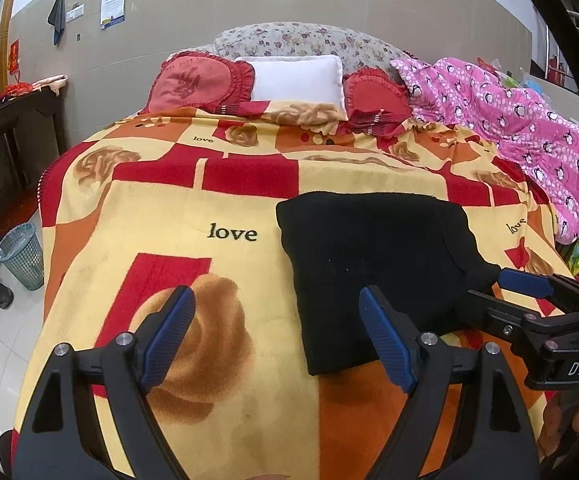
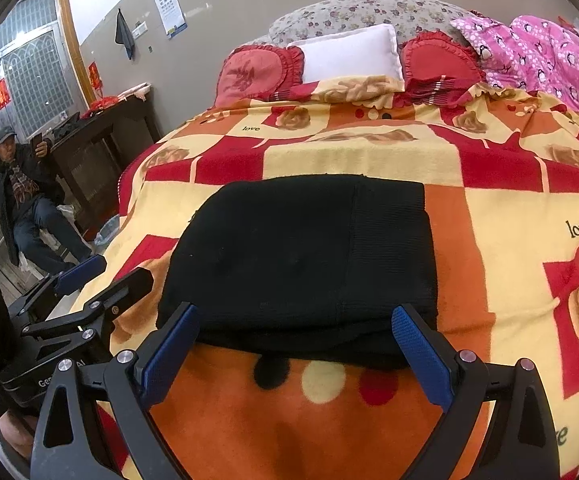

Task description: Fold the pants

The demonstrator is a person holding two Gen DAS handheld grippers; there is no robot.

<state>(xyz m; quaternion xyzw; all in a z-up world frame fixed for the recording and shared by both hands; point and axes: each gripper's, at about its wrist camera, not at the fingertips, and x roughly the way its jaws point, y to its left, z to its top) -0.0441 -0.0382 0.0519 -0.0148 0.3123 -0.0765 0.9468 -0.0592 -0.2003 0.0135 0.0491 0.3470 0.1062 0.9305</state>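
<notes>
Left tongs [image 1: 277, 338]: nearest my left camera, jaws spread wide with nothing between them; I see them over the blanket, with the right blue pad [image 1: 385, 344] over the near left edge of the pants.
Right tongs [image 2: 295, 350]: nearest my right camera, jaws also wide apart and holding nothing; both fingertips sit at the near edge of the pants, one toward each near corner.
Bed blanket [image 1: 161, 208]: biggest thing I see, yellow, red and orange squares with roses and the word "love"; it covers the whole bed.
Pink quilt [image 1: 521, 128]: bunched along the far right side of the bed, well apart from the pants.
Pants [image 2: 301, 256]: black, folded into a thick rectangle, lying flat on the blanket near the foot of the bed, just ahead of the right tongs and to the right of the left tongs.
Pillows: a white pillow [image 1: 297, 78] between two red frilled cushions at the head of the bed.
Bin [image 1: 21, 254]: mesh basket on the floor left of the bed.
Hard to make out: I cannot tell whether any pad actually touches the cloth; the near edge of the pants is partly hidden behind the right tongs' fingers.
</notes>
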